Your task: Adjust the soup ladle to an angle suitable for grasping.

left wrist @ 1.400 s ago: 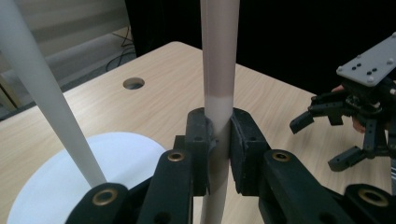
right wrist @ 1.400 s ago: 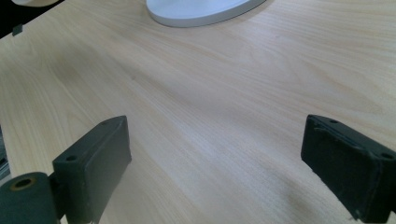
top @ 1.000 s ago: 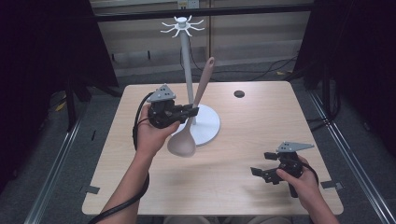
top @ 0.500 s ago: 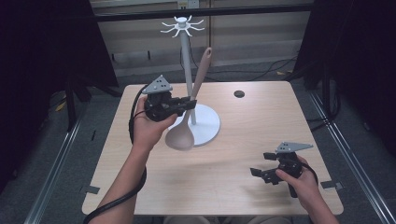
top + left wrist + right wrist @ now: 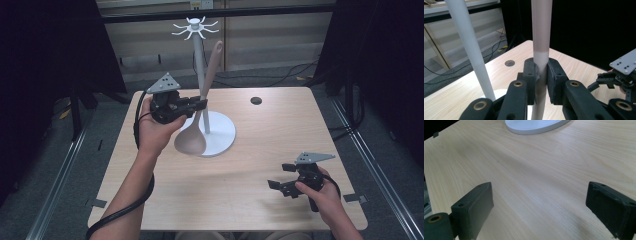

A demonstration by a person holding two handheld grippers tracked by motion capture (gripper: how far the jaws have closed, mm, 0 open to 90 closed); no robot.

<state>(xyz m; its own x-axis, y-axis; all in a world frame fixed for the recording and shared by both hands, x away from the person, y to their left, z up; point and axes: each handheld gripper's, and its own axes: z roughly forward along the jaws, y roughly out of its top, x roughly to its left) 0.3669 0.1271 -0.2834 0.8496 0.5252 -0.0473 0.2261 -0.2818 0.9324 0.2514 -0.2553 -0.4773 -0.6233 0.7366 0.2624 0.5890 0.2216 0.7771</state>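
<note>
Above the bench (image 5: 260,200), left hand-held gripper (image 5: 197,105) clamps spoon (image 5: 192,140) handle; right hand-held gripper (image 5: 277,185) idle, jaws apart. Recommend lifting handle-end squarely to rack (image 5: 196,27) hook.

Taupe spoon (image 5: 200,117) upright beside stand (image 5: 212,131)

**Materials and finishes, as I see them**

Table (image 5: 260,200): pale wood-grain top, smooth, low sheen. Stand (image 5: 220,137): white, smooth, looks like painted metal or plastic; I cannot tell which. Spoon (image 5: 191,141): matt beige-pink, smooth, silicone-like. Left gripper (image 5: 541,75) and right gripper (image 5: 539,205): black matt plastic, brass-coloured pins; pads (image 5: 475,205) dull, faintly textured.
</note>
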